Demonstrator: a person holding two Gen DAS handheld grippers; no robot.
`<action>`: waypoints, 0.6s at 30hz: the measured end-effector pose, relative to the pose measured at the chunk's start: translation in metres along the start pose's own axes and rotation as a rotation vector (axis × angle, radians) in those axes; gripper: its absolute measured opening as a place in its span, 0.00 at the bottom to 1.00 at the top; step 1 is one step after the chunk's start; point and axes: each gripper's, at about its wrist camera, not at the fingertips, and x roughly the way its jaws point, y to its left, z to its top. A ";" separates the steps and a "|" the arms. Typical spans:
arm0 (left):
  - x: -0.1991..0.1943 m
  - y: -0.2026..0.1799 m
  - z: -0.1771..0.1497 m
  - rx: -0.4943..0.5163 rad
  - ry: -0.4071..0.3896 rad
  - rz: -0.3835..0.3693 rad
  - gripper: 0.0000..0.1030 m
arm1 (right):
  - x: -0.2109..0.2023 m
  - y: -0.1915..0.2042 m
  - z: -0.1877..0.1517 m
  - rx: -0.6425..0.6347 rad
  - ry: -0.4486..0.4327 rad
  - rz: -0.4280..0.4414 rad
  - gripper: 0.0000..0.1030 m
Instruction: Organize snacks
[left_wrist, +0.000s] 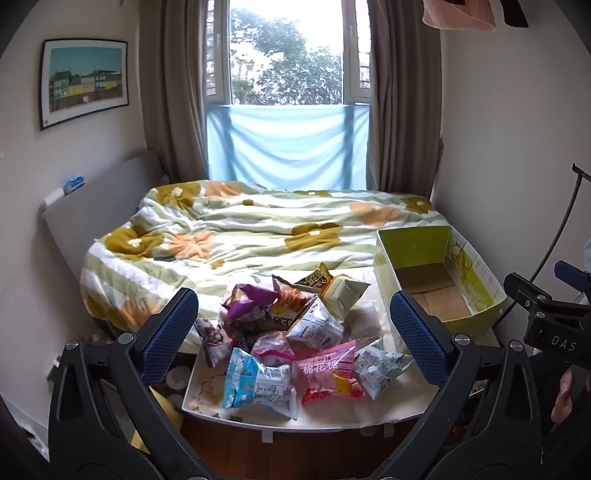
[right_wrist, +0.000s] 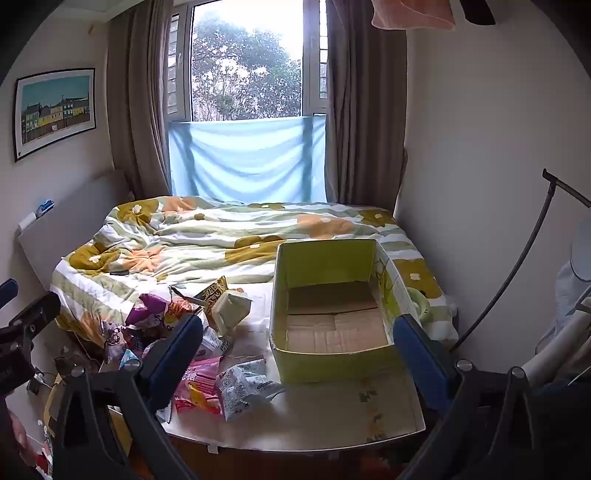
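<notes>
Left gripper (left_wrist: 293, 338): 2 blue-padded fingers (left_wrist: 168, 334) spread wide, clamped on nothing. Between and just beyond them, snack packets (left_wrist: 291, 343) heaped on a white tray (left_wrist: 201, 391). Blue packet (left_wrist: 258, 384) and pink packet (left_wrist: 328, 373) nearest the fingertips. Right gripper (right_wrist: 299, 354): fingers likewise apart, holding nothing. Between them and beyond the tips, green cardboard box (right_wrist: 332, 365) on the tray. Behind, a floral bedspread (right_wrist: 207, 240).

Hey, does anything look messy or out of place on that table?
Yes: the snack packets lie in a loose heap on the white table, overlapping at odd angles, while the green box beside them is empty. Nothing looks spilled or torn.
</notes>
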 end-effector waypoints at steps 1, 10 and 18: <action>-0.001 0.000 0.000 -0.001 0.001 0.000 1.00 | 0.000 0.000 0.000 0.001 -0.004 0.001 0.99; 0.003 0.002 -0.005 -0.009 0.012 0.000 1.00 | 0.001 0.000 -0.001 -0.008 -0.001 0.003 0.99; 0.008 -0.001 -0.001 -0.014 0.035 0.004 1.00 | 0.004 0.002 -0.003 -0.001 0.009 0.001 0.99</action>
